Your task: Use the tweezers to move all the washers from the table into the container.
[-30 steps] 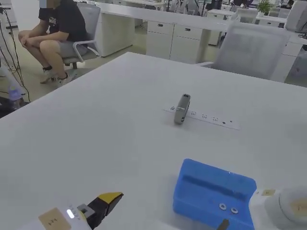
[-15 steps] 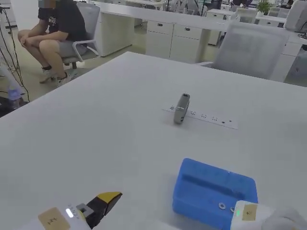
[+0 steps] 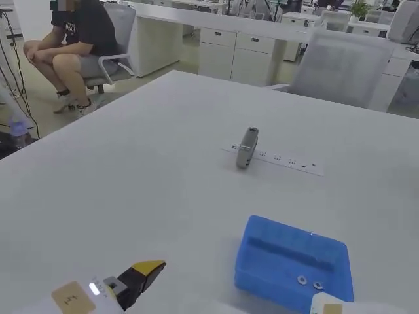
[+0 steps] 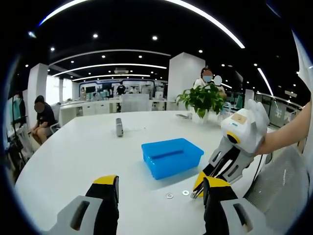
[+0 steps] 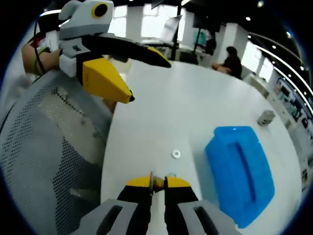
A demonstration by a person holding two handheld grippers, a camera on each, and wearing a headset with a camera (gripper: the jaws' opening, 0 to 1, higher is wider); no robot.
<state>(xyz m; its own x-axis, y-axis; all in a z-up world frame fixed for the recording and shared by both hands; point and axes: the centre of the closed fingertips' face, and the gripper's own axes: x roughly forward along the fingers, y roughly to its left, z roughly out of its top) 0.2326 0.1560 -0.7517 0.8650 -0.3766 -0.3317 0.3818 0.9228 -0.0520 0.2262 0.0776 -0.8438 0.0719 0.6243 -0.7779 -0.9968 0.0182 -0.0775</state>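
In an open office, a white tabletop (image 3: 131, 170) is carrying two loose washers (image 4: 169, 196) near its front edge, just beside the blue container (image 4: 172, 156), which is holding two more washers (image 3: 302, 280). The right gripper (image 5: 156, 182) is pinching thin metal tweezers (image 5: 151, 177) beside the loose pair. The left gripper (image 4: 160, 180) is hovering with its jaws spread, gripping nothing. Farther back, a grey device (image 3: 247, 147) is standing on a power strip (image 3: 288, 161).

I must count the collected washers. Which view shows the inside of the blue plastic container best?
The head view: it looks down into the blue plastic container, where two small metal washers lie. The left gripper view shows mainly its side walls; the right gripper view shows it distorted, washers unreadable.
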